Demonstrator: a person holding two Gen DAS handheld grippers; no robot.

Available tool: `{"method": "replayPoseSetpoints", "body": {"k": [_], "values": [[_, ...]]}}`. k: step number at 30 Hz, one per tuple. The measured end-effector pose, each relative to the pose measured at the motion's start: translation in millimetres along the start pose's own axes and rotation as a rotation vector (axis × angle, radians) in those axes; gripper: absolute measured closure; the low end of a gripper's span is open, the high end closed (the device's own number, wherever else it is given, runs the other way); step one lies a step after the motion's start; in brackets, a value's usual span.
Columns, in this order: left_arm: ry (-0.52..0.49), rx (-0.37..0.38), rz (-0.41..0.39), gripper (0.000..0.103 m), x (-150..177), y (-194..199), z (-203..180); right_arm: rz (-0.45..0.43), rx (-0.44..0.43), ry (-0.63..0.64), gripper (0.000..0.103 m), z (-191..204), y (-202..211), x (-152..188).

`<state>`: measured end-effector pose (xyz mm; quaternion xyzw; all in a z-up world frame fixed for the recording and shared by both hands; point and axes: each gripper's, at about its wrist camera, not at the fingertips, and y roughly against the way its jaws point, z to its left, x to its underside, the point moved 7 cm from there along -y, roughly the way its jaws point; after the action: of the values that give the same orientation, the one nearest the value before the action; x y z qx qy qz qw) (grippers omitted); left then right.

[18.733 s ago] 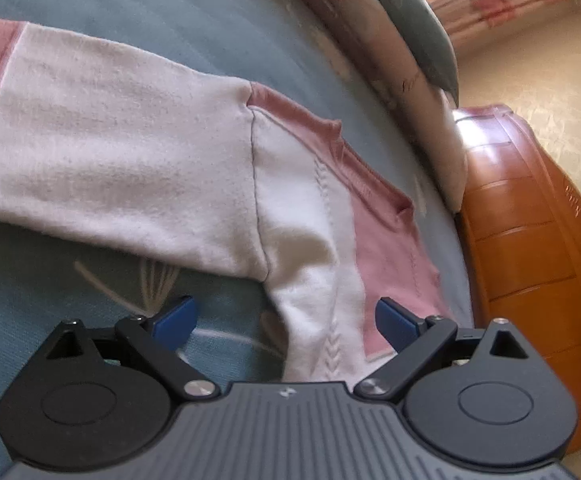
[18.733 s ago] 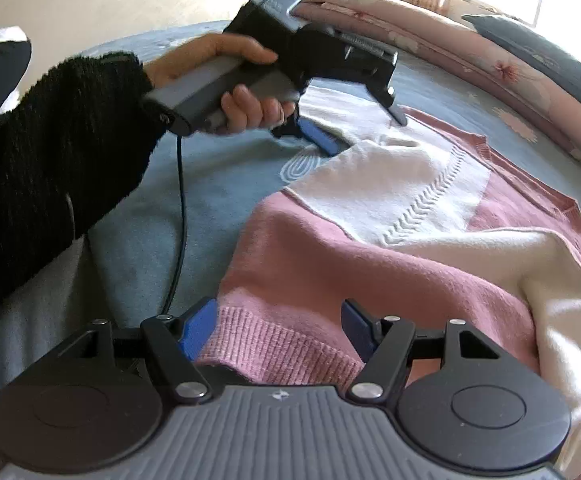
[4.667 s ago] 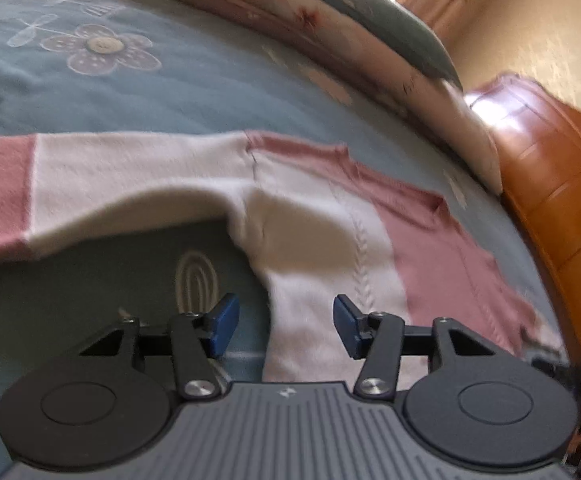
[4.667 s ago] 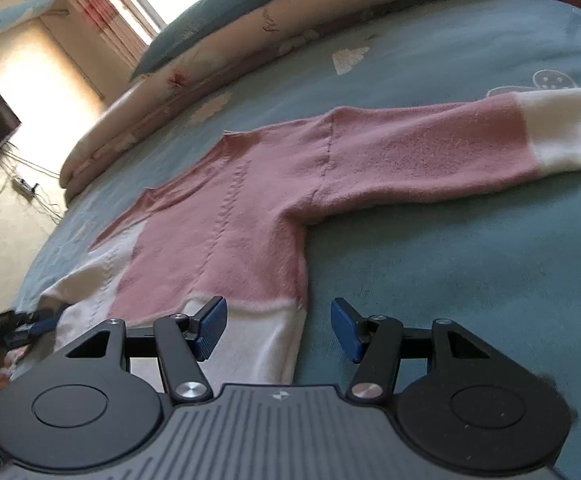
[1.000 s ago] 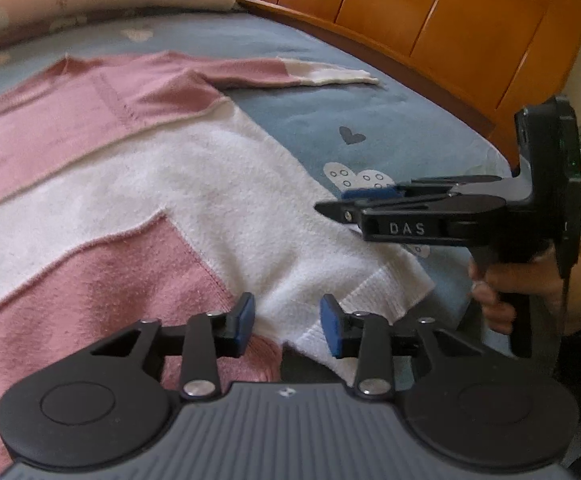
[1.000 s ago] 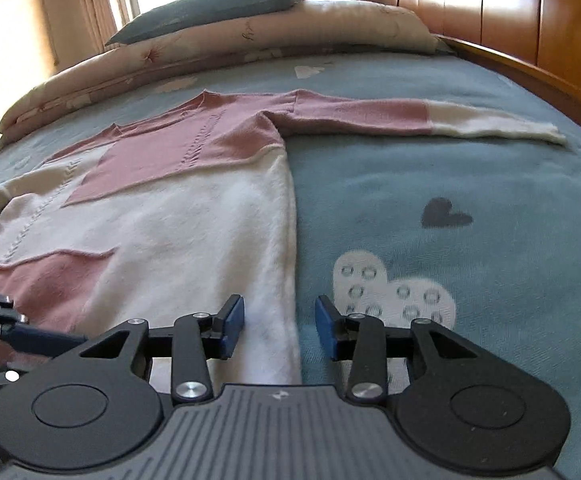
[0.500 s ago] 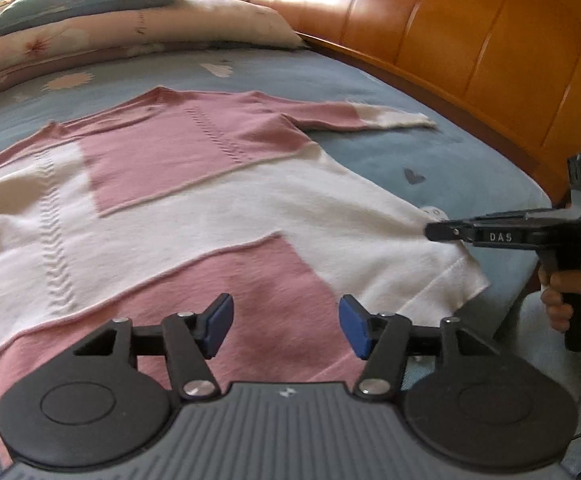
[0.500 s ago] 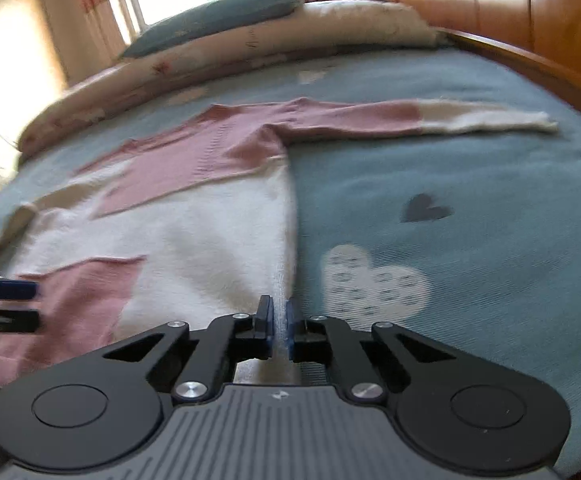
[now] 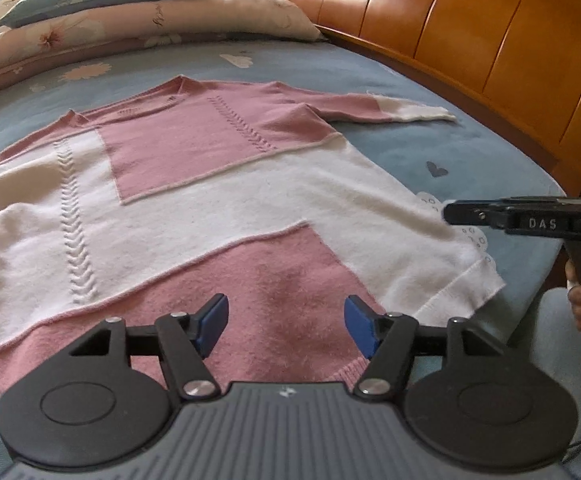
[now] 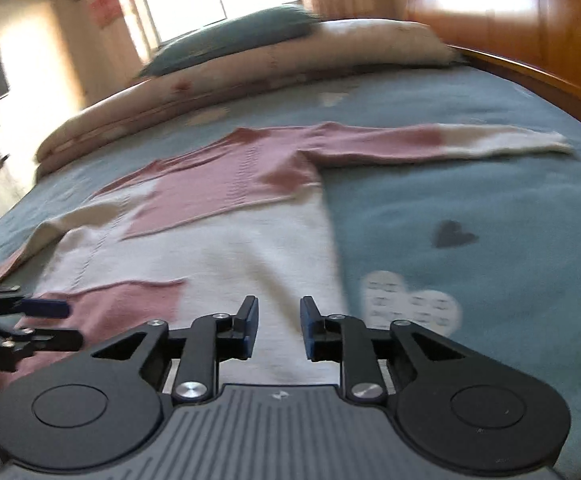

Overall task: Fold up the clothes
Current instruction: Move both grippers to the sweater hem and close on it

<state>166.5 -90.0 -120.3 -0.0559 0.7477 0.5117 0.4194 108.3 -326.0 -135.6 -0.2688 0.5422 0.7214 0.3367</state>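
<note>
Left tool (image 9: 285, 322) gapes wide; right tool (image 10: 278, 328), slightly blurred, seemingly parted, gripping nothing.

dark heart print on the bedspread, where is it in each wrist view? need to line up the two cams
Left wrist: dark heart print at right of centre, on the blue bedspread right of the sweater, below its outstretched sleeve.
Right wrist: dark heart print right of centre, right of the sweater, above the white heart patch.
Shared landmark: the outstretched sleeve, white cuff pointing toward the wooden headboard.
</note>
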Motion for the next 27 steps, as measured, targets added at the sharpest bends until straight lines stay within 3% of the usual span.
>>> {"method": "replayPoseSetpoints", "body": {"k": [3,9,13,15,18,23,24,25,26,27], "values": [[0.016,-0.035,-0.020,0.039,-5.9,2.5,10.7,0.022,-0.059,0.026,0.074,18.4,-10.2,3.9],[0.180,-0.122,-0.019,0.039,-28.9,12.6,58.6,0.077,-0.178,0.101,0.074,63.3,-35.1,5.3],[0.194,-0.107,0.001,0.039,-21.7,18.5,59.8,0.085,-0.193,0.121,0.069,72.2,-34.4,7.7],[0.107,-0.098,0.003,0.039,-12.3,20.8,44.0,0.089,-0.200,0.131,0.062,76.7,-34.0,9.0],[-0.106,-0.092,-0.005,0.039,3.9,24.0,10.1,0.095,-0.210,0.146,0.061,83.0,-33.3,10.8],[-0.425,-0.031,-0.028,0.041,32.3,27.7,-52.3,0.071,-0.161,0.059,0.061,47.8,-11.7,9.5],[-0.471,-0.018,-0.020,0.044,37.3,26.5,-61.1,0.066,-0.150,0.044,0.061,41.9,-8.0,9.0],[-0.516,-0.013,-0.008,0.058,42.3,24.3,-68.9,0.061,-0.140,0.029,0.061,36.1,-4.3,8.6],[-0.559,-0.012,0.005,0.066,46.8,21.8,-76.0,0.056,-0.130,0.021,0.059,32.0,-1.2,9.0],[-0.602,-0.011,0.019,0.065,51.3,19.2,-83.1,0.052,-0.123,0.014,0.057,29.1,2.0,9.8]]}}
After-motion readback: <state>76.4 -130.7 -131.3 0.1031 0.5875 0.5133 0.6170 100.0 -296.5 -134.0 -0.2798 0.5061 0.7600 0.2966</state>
